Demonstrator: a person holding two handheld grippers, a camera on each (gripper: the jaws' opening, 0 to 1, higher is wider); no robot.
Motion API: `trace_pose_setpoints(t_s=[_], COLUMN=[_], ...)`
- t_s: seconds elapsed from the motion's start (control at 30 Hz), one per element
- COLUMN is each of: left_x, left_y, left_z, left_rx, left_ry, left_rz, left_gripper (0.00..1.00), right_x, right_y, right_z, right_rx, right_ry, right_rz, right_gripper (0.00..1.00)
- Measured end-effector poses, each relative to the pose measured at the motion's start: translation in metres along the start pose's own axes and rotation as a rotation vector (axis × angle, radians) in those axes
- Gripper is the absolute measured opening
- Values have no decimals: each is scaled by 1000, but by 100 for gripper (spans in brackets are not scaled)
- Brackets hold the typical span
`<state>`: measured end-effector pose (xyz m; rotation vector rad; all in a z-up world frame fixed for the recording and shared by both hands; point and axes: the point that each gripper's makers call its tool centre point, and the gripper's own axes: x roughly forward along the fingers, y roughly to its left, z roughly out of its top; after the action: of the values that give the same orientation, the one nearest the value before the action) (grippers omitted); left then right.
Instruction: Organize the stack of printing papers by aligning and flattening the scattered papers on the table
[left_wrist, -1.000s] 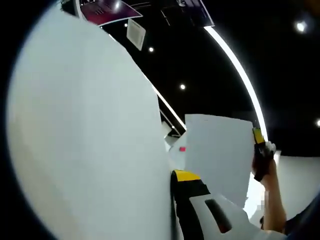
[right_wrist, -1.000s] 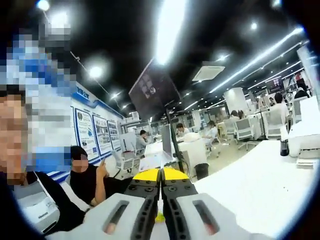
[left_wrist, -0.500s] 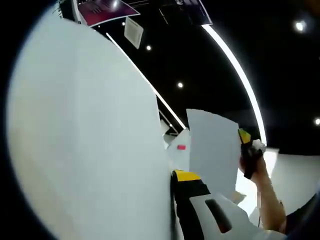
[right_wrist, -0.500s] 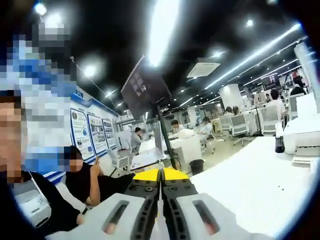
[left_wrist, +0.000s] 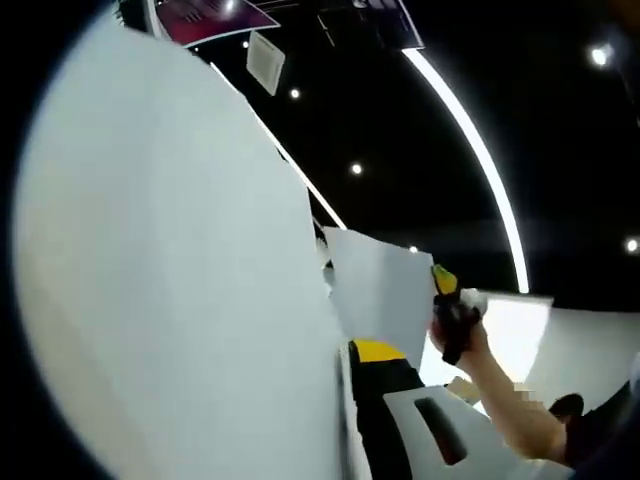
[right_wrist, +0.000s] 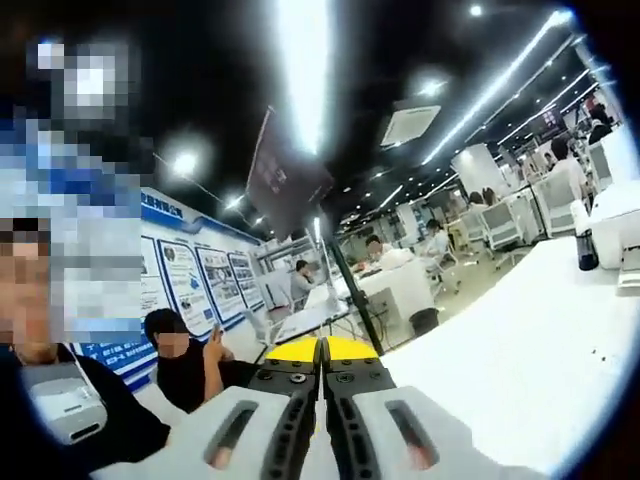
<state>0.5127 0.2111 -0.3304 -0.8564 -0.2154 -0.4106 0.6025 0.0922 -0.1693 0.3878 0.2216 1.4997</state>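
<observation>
Two sheets of paper were in the left gripper view: one large sheet (left_wrist: 170, 300) across the left half of the frame, one smaller sheet (left_wrist: 378, 290) at centre. Two grippers were counted: the left gripper (left_wrist: 375, 365) at bottom centre and the right gripper (right_wrist: 321, 352), with one hand (left_wrist: 455, 335) at the right of centre.

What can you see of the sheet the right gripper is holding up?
The sheet is plain white paper, blank on the side seen in the left gripper view, flat and unfolded, held in the air and tilted. The right gripper pinches its right edge. In the right gripper view it shows edge-on as a thin line between the closed jaws. Nothing else visibly touches it.
</observation>
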Motion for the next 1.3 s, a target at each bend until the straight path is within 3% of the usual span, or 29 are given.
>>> trace_pose_setpoints(t_s=[0.47,0.8,1.0,1.3], left_x=[2,3,4,5], left_y=[-7,-8,-7,-8], left_z=[-5,-7,-7,-9], left_rx=[29,53,52,66], left_ry=[19,34,33,40], left_rz=[-26,-37,-37,-40], left_gripper=[20,22,22,22], right_x=[39,66,79,97], right_y=[-11,-9,-3,12], right_z=[-12,-29,-39,-61], right_rx=[1,16,32,22], right_ry=[53,100,112,199], right_rz=[11,44,68,102], right_gripper=[0,0,0,0])
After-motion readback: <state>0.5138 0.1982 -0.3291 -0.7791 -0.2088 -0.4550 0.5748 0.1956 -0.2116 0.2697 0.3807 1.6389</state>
